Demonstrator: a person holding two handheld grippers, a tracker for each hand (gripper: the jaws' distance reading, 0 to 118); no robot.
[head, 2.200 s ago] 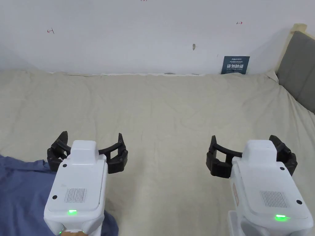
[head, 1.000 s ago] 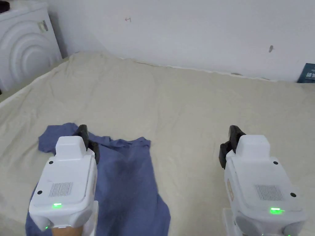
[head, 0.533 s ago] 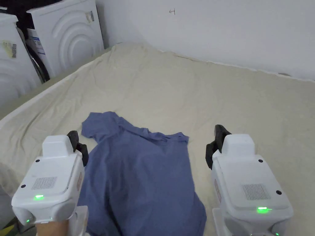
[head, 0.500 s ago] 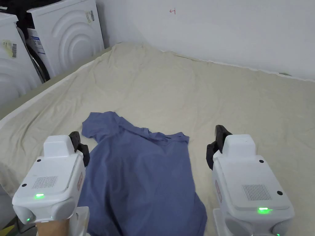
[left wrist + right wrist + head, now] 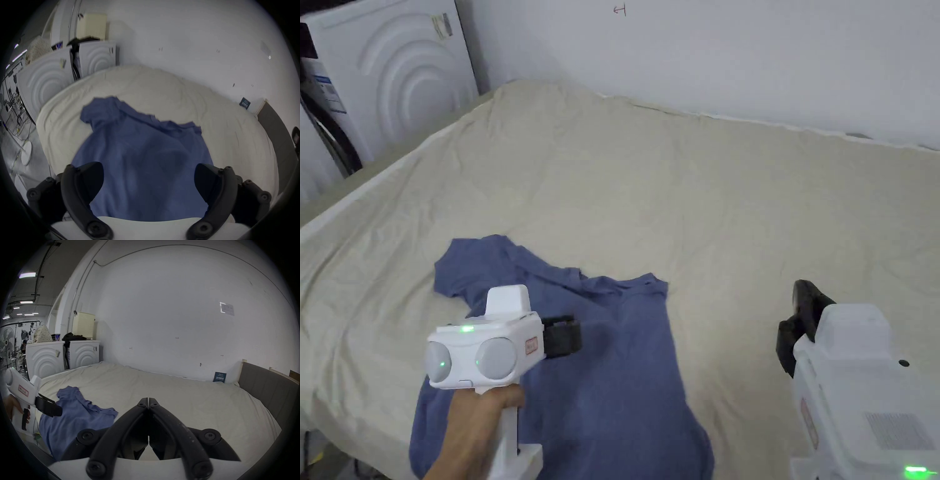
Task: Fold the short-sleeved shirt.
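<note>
Below left gripper, jaws apart, blue shirt, untouched

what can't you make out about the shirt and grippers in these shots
- Shirt hem: cut off by the bottom edge in the head view, hidden behind the jaws in the left gripper view.
- Shirt's right sleeve: seemingly tucked under the body.
- Left gripper: open above the shirt; contact unclear, cloth blurred.
- Right gripper: mostly hidden by its own housing in the head view.

Shirt plain blue. Bed sheet beige. Claws black: left claw, right claw. White, ring-patterned appliance.
</note>
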